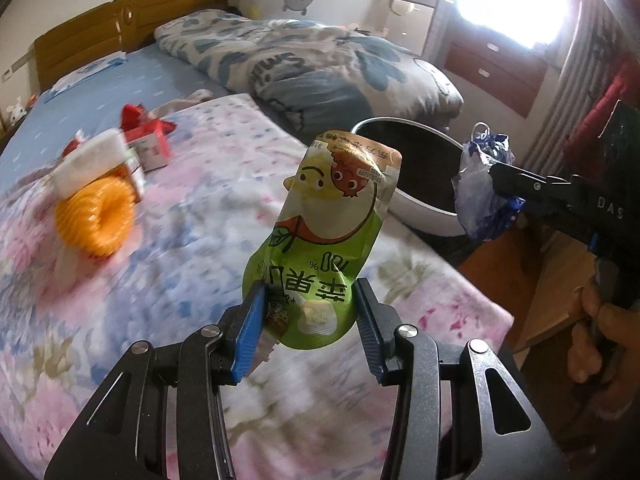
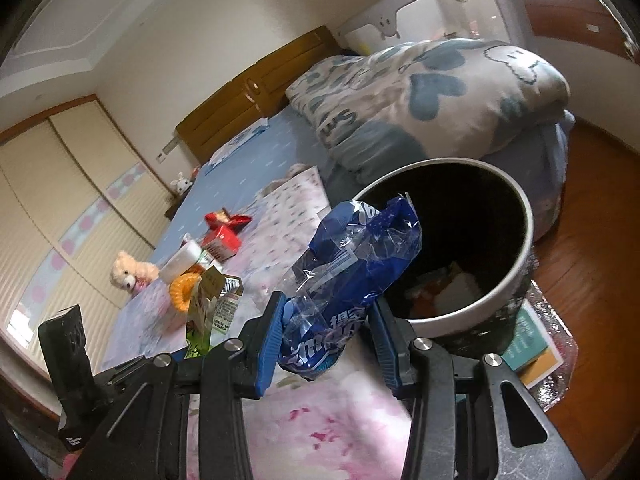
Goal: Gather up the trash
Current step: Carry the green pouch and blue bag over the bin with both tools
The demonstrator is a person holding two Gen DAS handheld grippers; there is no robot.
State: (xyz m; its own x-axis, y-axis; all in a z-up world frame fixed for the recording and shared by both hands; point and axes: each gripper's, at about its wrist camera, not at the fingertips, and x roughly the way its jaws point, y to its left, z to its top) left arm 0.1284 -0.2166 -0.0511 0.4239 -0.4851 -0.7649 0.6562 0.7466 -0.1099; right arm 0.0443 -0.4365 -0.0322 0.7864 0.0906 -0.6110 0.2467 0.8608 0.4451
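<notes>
keep both sets of fingers clenched: left gripper (image 1: 310, 320) on the green pouch (image 1: 328, 240), right gripper (image 2: 326, 334) on the blue wrapper (image 2: 352, 264); release only above the bin (image 2: 516, 280), centre right.

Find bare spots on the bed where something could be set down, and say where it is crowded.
Free: the floral blanket between the orange ring and the near edge, and the blue sheet between headboard and red wrappers. Crowded: around ring, carton and wrappers; the folded quilt fills the far side.
</notes>
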